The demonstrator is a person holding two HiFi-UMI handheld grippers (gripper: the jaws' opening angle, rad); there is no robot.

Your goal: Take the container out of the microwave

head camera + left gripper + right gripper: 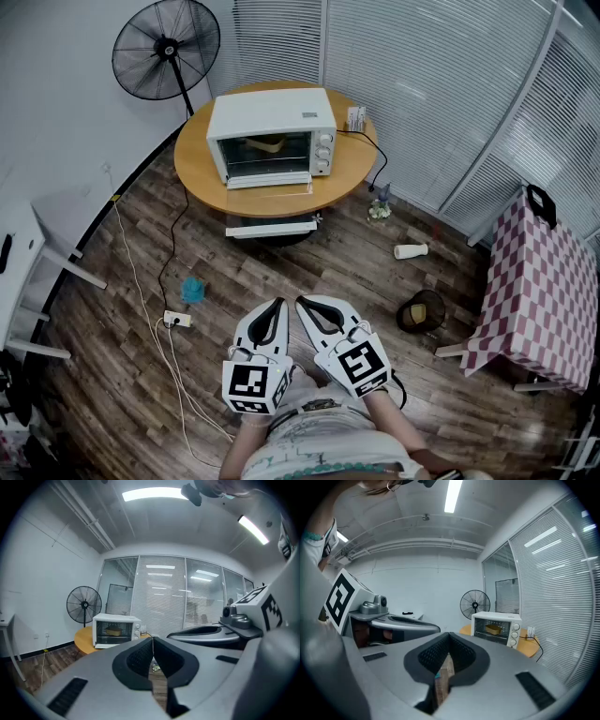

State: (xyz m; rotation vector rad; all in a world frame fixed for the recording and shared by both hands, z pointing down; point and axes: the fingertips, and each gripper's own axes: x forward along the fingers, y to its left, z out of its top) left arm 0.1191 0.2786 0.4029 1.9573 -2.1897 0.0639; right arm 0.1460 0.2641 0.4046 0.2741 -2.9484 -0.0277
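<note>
A white microwave [272, 136] stands on a round wooden table [202, 173] at the far side of the room. A tan container [265, 143] shows through its glass front. Both gripper views also catch the microwave [116, 630] [496, 627] with the container [112, 631] [493, 629] inside. My left gripper [278, 303] [153, 641] and right gripper [302, 302] [449, 637] hover side by side close to the person's body, well short of the table. Both are shut with nothing between their jaws.
A standing fan [166, 52] is behind the table at the left. On the wood floor lie a power strip [178, 319] with cables, a blue object [192, 291], a white bottle [410, 250] and a bin [422, 311]. A checked table [539, 291] stands at the right, a white desk [19, 262] at the left.
</note>
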